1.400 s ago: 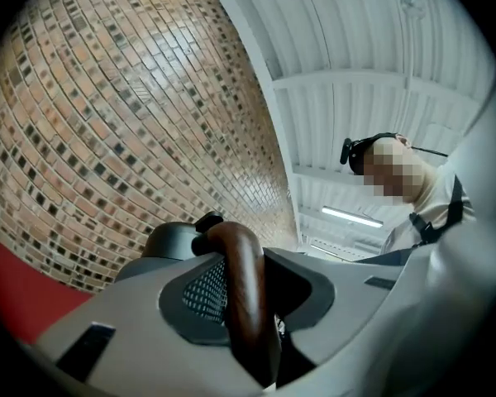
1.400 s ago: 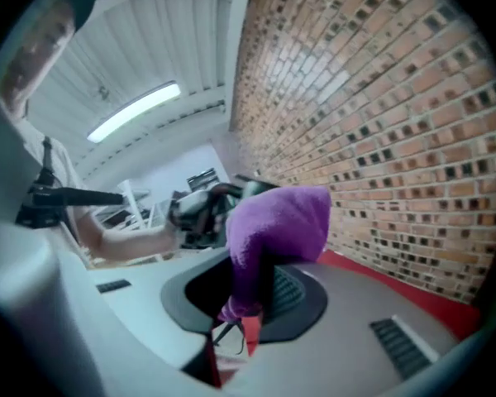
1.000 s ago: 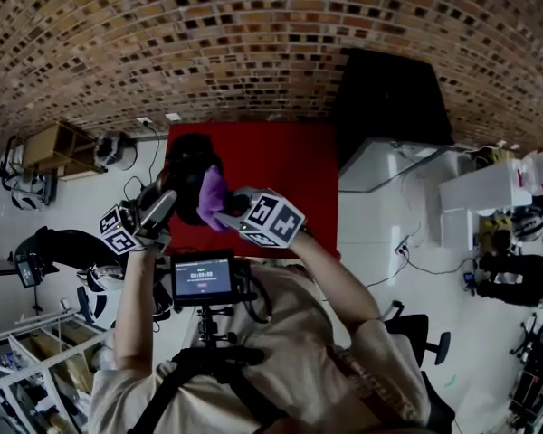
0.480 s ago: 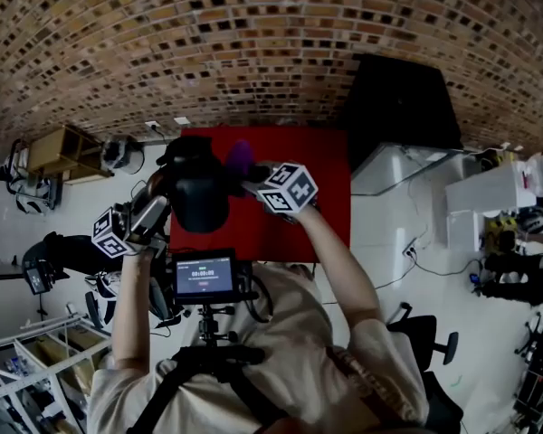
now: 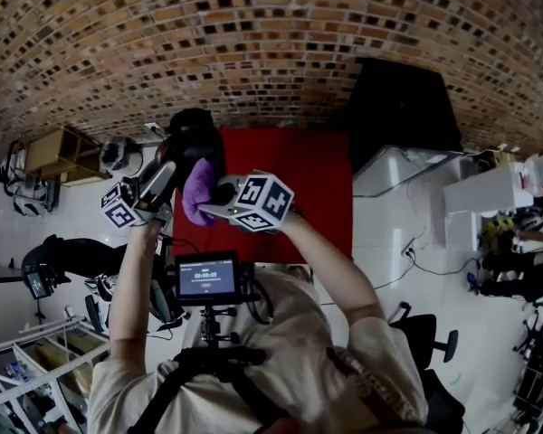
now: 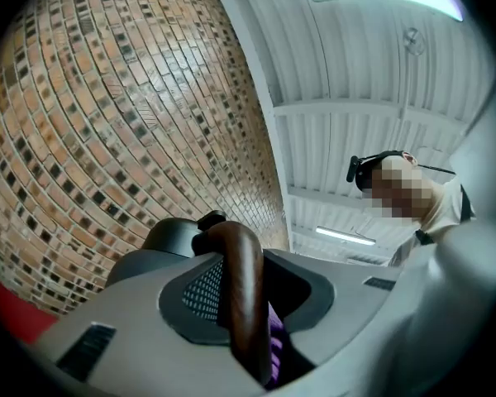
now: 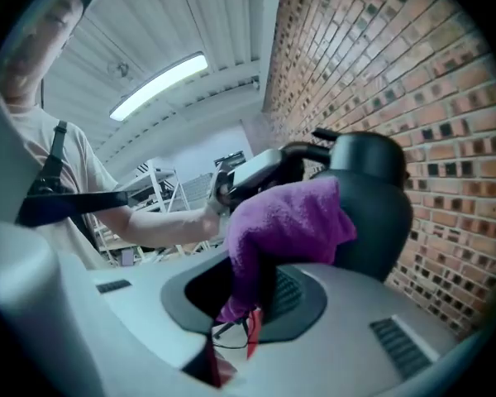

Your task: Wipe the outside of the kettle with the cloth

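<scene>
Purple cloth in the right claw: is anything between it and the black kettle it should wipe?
Nothing visible. The cloth, gripped in the right claw, seems to lie against the dark side of the kettle. The left claw only holds the kettle by its brown handle.

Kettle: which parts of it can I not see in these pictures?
Head view: kettle is dark and small; purple cloth and right tool cover part of it.
Left gripper view: only the brown handle and top show; the left tool hides the rest.
Right gripper view: cloth hides its near side.
</scene>
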Motion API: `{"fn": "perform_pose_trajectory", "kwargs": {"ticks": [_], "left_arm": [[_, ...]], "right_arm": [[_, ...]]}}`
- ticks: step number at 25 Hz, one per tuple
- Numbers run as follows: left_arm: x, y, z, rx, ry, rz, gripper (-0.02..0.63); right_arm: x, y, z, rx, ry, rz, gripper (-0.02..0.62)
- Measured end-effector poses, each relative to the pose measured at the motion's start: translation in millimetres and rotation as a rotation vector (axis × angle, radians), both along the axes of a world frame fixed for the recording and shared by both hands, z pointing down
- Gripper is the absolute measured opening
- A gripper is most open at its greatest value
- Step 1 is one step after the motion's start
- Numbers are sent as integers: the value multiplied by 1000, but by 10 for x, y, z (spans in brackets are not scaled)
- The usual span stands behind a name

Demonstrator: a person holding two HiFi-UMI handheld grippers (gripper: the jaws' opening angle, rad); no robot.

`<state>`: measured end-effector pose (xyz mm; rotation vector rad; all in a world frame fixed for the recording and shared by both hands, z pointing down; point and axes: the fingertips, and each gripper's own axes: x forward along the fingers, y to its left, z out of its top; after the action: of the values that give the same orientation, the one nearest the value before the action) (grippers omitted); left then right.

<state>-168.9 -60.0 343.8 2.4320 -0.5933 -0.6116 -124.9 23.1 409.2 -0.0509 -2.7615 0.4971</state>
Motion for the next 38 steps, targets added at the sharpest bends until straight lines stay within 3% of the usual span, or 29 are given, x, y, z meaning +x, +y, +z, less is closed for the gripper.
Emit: {"fn": "perform_pose_trajectory", "kwargs": {"ticks": [2, 4, 7, 10, 15, 20, 22, 24, 27, 29, 33, 38], "left_arm": [[28, -69, -31, 4, 12, -2, 101], [52, -74, -83, 17, 23, 3, 101], [45, -6, -121, 23, 38, 26, 101], [107, 102, -165, 48, -4, 64, 101], [279, 244, -185, 70, -79, 122, 101], [235, 168, -177, 68, -103, 94, 100], [212, 108, -108, 53, -122, 79, 100], [197, 46, -17, 36, -134, 67, 100], [182, -59, 116, 6, -132, 47, 100], [177, -122, 157, -12, -115, 37, 100], [238, -137, 59, -9, -71, 41, 100], [252, 15, -196, 28, -13, 98, 101]], "right_arm": [[-90, 29, 86, 23, 41, 8, 84], [7, -86, 243, 25, 76, 76, 84], [369, -401, 407, -60, 40, 203, 84], [576, -693, 631, -86, 43, 262, 84], [511, -994, 1153, -97, 120, 310, 84], [680, -1008, 1227, -71, 161, 369, 84], [817, -876, 1000, -69, 110, 357, 84], [806, -611, 718, -60, 56, 273, 84], [490, -119, 495, -39, 25, 95, 84], [196, 54, 521, -27, 22, 36, 84], [-67, 31, 796, -60, 45, 66, 84], [365, -253, 1098, -148, 47, 188, 84]]}}
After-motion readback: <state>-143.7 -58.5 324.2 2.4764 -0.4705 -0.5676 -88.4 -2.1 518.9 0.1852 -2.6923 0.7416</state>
